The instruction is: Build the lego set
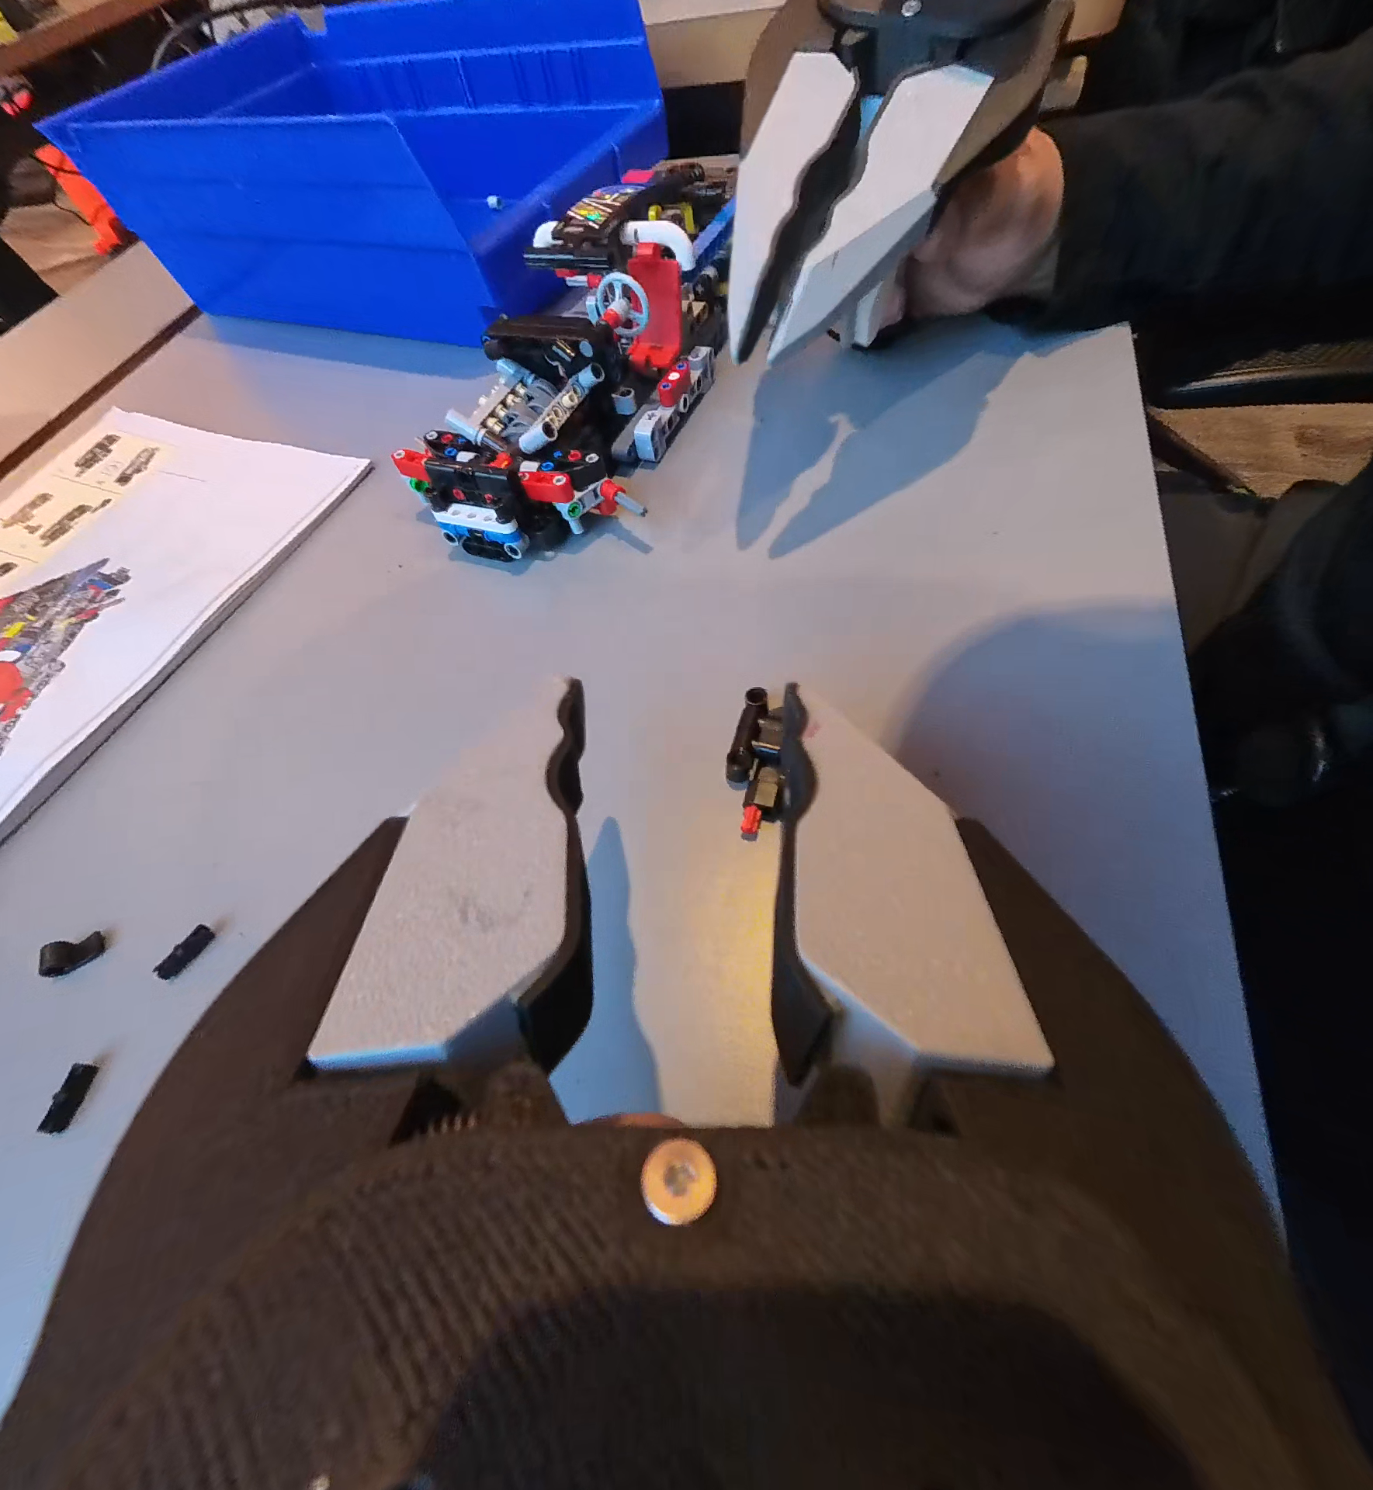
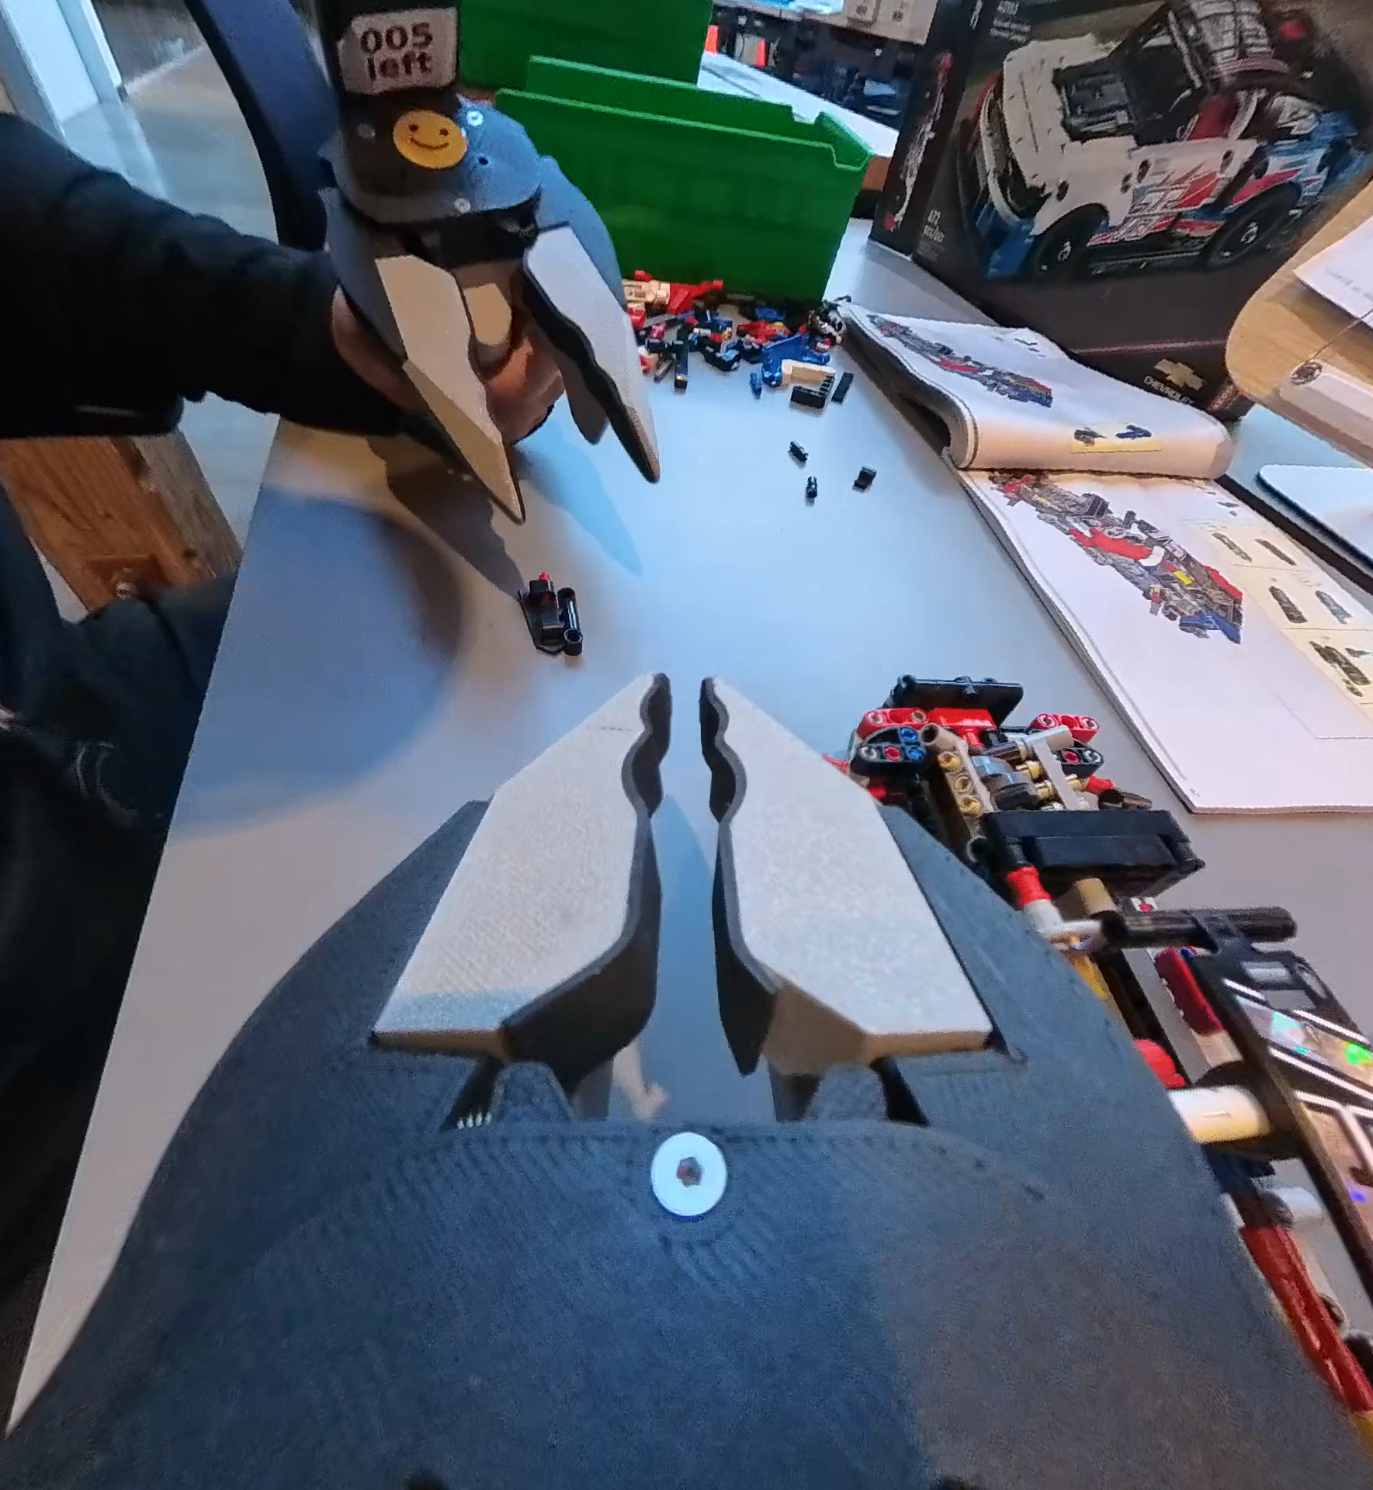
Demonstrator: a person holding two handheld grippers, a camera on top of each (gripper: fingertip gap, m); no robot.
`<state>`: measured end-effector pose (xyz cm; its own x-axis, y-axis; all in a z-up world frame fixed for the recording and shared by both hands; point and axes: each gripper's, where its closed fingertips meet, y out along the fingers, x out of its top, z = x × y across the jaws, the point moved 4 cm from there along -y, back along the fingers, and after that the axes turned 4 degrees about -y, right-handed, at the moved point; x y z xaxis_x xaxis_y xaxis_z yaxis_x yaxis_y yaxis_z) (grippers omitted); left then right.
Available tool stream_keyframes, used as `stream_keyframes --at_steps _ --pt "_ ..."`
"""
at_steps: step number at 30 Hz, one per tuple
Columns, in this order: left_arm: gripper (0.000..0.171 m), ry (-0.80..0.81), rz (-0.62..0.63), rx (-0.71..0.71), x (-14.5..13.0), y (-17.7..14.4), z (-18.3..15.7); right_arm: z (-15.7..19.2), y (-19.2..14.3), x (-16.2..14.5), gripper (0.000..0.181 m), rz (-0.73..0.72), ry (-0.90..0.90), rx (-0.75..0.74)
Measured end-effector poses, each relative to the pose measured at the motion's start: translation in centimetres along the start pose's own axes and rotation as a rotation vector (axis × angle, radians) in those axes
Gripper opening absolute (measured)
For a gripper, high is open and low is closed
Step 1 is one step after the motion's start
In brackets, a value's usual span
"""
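Observation:
A small black sub-assembly (image 1: 755, 750) with a red pin lies on the grey table (image 1: 828, 564). My left gripper (image 1: 681, 709) is open and empty, and its right finger is right beside the sub-assembly. In the right wrist view the left gripper (image 2: 586, 492) hovers just above the sub-assembly (image 2: 551, 614). My right gripper (image 2: 684, 693) is almost shut with a narrow gap and holds nothing. It is next to the half-built car chassis (image 2: 1013, 798). The left wrist view shows the right gripper (image 1: 757, 355) at the right of the chassis (image 1: 586, 371).
An open instruction booklet (image 1: 143, 580) lies left of the chassis, with a blue bin (image 1: 344, 161) behind. Three small black pieces (image 1: 70, 955) lie near the left gripper. A loose brick pile (image 2: 739, 339), a green bin (image 2: 691, 177) and the set's box (image 2: 1134, 161) stand farther off. The table edge (image 1: 1199, 645) is near the person's body. One gripper's finger ends stand about 11 cm off the other's.

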<state>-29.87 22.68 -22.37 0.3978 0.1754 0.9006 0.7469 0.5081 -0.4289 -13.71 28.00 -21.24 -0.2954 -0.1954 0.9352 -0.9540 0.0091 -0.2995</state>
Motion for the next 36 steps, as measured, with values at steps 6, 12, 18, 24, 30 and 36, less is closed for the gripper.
stream_keyframes --at_steps 6,12,18,24,30,36 --pt "0.044 0.023 -0.005 -0.022 0.0 -0.1 -0.4 0.2 0.1 -0.3 0.002 0.032 -0.022 0.008" --pt "0.045 0.091 0.097 -0.017 -1.1 0.5 -0.8 0.4 0.3 -0.5 0.002 0.047 -0.035 0.013" --pt "0.047 0.044 0.226 0.058 -2.4 1.3 0.3 0.6 0.6 -0.7 0.002 0.072 -0.049 0.027" --pt "0.042 -0.092 0.268 0.012 -3.4 -0.1 -0.9 0.5 0.5 -0.7 0.000 0.068 -0.051 0.009" --pt "0.040 -0.220 0.305 -0.086 -2.7 1.9 -4.3 1.0 0.8 -1.0 0.000 0.109 -0.110 -0.016" --pt "0.047 -0.316 0.323 0.072 -3.4 0.0 -4.7 1.0 0.8 -1.1 0.000 0.120 -0.127 -0.039"
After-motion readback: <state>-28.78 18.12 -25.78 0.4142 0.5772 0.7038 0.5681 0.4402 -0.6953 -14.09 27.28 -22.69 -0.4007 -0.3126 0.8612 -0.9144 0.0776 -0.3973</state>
